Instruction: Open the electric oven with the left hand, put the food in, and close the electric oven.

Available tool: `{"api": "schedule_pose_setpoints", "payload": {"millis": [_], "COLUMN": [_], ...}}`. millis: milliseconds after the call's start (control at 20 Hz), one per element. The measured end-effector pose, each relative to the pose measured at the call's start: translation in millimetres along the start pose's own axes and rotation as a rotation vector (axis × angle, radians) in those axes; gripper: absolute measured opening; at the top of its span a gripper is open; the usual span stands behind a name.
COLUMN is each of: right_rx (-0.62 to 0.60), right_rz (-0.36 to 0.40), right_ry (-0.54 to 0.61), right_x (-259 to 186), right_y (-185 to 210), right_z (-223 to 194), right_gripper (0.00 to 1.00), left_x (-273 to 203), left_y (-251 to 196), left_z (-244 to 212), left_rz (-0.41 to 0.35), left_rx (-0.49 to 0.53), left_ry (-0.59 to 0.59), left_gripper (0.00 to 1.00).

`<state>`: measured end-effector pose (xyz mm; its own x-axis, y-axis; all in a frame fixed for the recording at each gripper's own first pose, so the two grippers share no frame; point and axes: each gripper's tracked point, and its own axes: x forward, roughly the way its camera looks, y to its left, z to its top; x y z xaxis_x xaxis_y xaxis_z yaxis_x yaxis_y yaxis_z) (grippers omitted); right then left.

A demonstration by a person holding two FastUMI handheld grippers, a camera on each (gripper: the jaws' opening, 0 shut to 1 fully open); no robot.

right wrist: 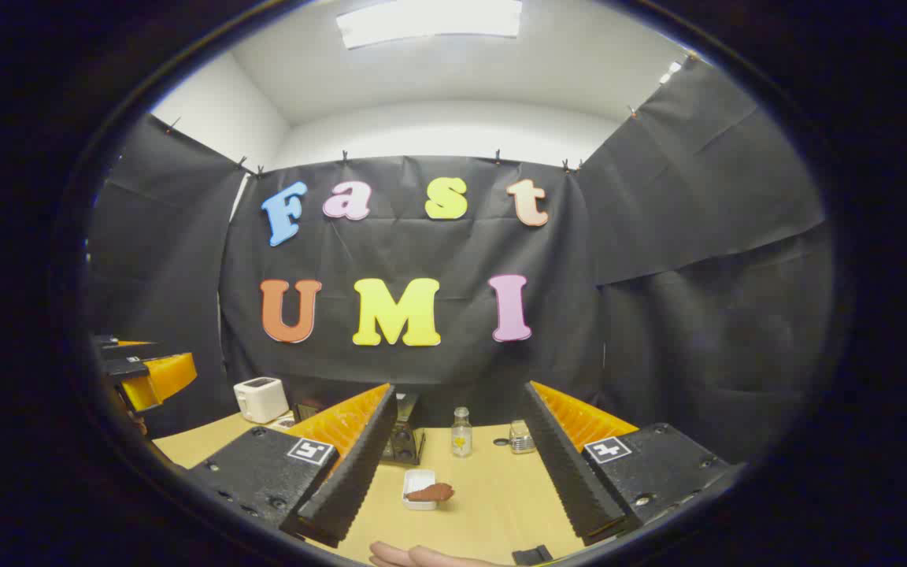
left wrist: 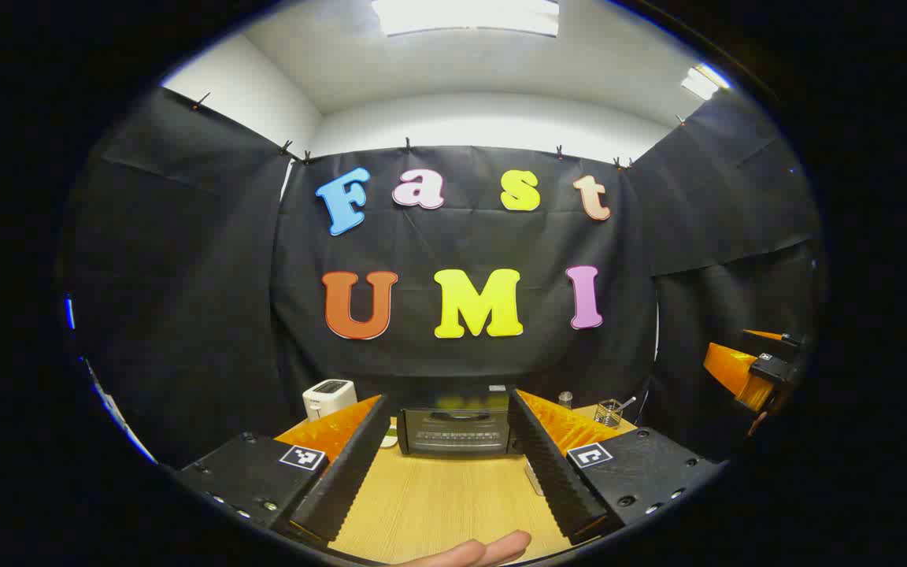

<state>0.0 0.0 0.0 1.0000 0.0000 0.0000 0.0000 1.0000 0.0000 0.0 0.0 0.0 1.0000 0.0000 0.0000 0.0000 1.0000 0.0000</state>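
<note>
Left gripper view: my left gripper (left wrist: 453,465), black ribbed fingers on orange bodies, stands wide open over the light wooden bench (left wrist: 438,504), gripping nothing. Beyond it at 12 o'clock sits the black electric oven (left wrist: 453,431), door shut; a white toaster (left wrist: 329,398) stands at 10 o'clock.

Right gripper view: my right gripper (right wrist: 461,465) is likewise spread open and empty. Between its fingers, apart from both, a small white rectangular dish (right wrist: 416,488) carries the brown piece of food (right wrist: 431,493). Farther at 12 o'clock stands a small clear glass bottle (right wrist: 461,431).

closed oven (left wrist: 456,431) between gripper (left wrist: 447,465) fingers
</note>
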Motion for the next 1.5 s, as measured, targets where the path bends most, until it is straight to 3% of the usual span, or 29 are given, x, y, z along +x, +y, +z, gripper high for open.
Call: {"api": "schedule_pose_setpoints", "payload": {"millis": [150,200,300,350,400,900,1000,1250,1500], "right_rx": [-0.011,-0.011,-0.011,-0.012,-0.013,0.009,0.031,0.035,0.036], "right_rz": [-0.003,-0.001,0.005,0.007,0.01,0.038,0.035,0.01,0.01], "right_ry": [-0.01,-0.011,-0.009,-0.011,-0.013,0.0,-0.001,0.002,0.01], "right_x": [-1.5,-1.8,-3.7,-2.6,-2.7,18.8,27.8,53.5,69.8], "right_y": [0.7,2.3,4.7,5.3,6.4,7.5,1.9,-17.7,-34.8], "right_z": [-0.7,-1.6,-3.0,-3.6,-4.4,-29.9,-33.1,-41.8,-52.8], "right_gripper": [1.0,0.96,1.0,0.96,1.0,0.96,1.0,0.96,1.0], "left_x": [0.4,0.5,1.2,2.7,4.6,37.5,50.3,102.0,175.0], "left_y": [3.8,6.6,10.2,10.4,10.7,18.0,17.3,3.7,-30.4], "left_z": [-3.3,-3.7,-6.3,-7.3,-8.5,-27.1,-32.4,-52.1,-93.3], "left_rz": [-0.005,-0.002,0.004,0.001,-0.004,0.014,0.017,0.005,-0.076], "left_rx": [-0.015,-0.015,-0.013,-0.016,-0.022,-0.011,-0.002,0.013,0.008], "left_ry": [0.003,0.0,-0.001,0.002,0.005,0.045,0.052,0.09,0.212], "left_gripper": [0.96,0.96,0.96,0.96,0.96,0.96,0.96,0.96,0.96]}}
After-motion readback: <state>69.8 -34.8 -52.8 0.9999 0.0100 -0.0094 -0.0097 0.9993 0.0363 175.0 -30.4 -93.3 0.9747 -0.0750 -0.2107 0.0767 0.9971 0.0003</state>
